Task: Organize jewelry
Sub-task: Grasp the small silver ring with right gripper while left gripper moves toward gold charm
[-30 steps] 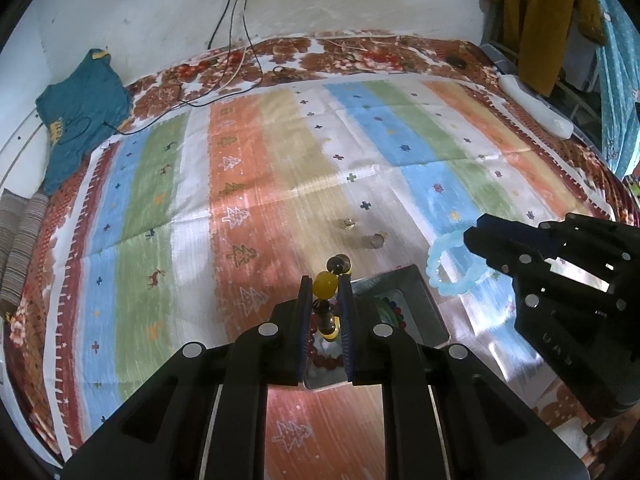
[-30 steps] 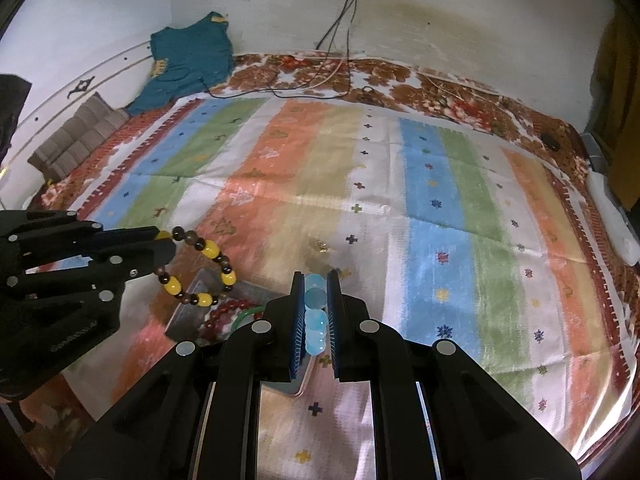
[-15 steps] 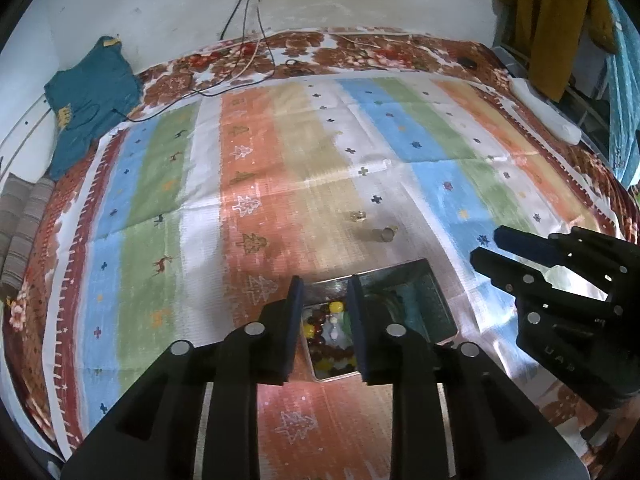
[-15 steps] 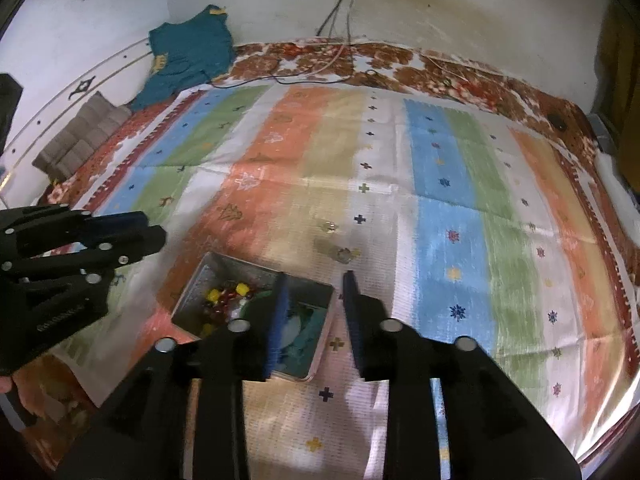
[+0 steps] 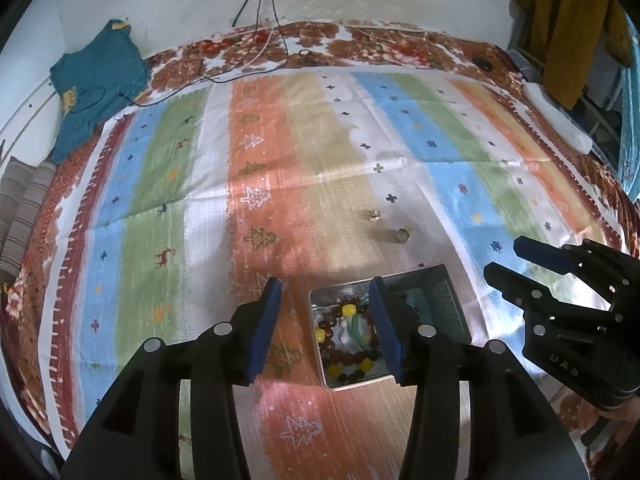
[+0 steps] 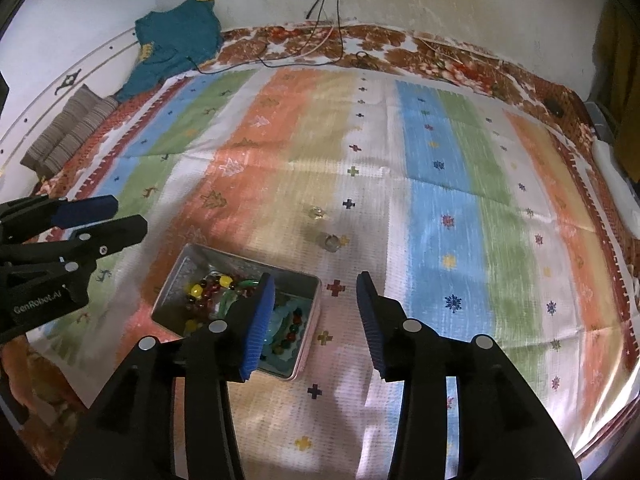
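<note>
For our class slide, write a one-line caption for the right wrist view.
Right gripper open and empty beside a metal tin of beaded bracelets on a striped cloth.

A bed point(image 5: 400, 48) with a brown flowered sheet carries a striped mat point(image 5: 304, 152). On the mat stand a small metal tin point(image 6: 180, 268) with beaded bracelets point(image 5: 344, 336) inside and two small rings point(image 6: 326, 228) near it. A teal garment point(image 5: 96, 80) and cables point(image 5: 248, 64) lie at the far edge.
</note>
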Available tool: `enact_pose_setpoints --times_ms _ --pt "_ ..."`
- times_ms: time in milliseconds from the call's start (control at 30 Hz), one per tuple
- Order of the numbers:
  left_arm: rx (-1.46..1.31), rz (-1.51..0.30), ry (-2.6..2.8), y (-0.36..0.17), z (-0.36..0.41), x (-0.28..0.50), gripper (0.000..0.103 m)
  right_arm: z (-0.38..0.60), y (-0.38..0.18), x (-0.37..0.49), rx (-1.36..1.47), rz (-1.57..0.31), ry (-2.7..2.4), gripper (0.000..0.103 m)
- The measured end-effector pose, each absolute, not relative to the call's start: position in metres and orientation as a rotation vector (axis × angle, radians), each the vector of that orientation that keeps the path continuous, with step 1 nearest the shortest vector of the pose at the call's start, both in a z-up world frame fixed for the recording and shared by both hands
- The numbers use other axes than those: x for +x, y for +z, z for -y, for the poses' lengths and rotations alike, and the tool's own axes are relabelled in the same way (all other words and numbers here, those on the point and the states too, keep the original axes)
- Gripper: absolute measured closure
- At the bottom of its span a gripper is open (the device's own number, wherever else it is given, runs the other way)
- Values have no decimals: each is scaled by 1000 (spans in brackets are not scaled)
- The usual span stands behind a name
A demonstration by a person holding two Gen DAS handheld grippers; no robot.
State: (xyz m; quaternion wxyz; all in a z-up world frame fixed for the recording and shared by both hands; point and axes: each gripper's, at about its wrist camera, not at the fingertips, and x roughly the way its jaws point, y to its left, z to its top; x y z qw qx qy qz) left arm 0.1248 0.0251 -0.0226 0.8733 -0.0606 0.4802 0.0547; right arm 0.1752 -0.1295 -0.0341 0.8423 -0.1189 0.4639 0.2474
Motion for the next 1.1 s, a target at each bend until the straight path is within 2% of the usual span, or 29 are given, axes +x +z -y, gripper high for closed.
enact_pose_setpoints --times_ms 500,1100 --pt "-136 -1022 132 -33 -38 175 48 106 -56 218 -288 -1050 514 52" --pt "-93 -1105 153 -65 -43 219 48 88 -95 262 -316 -1158 492 51"
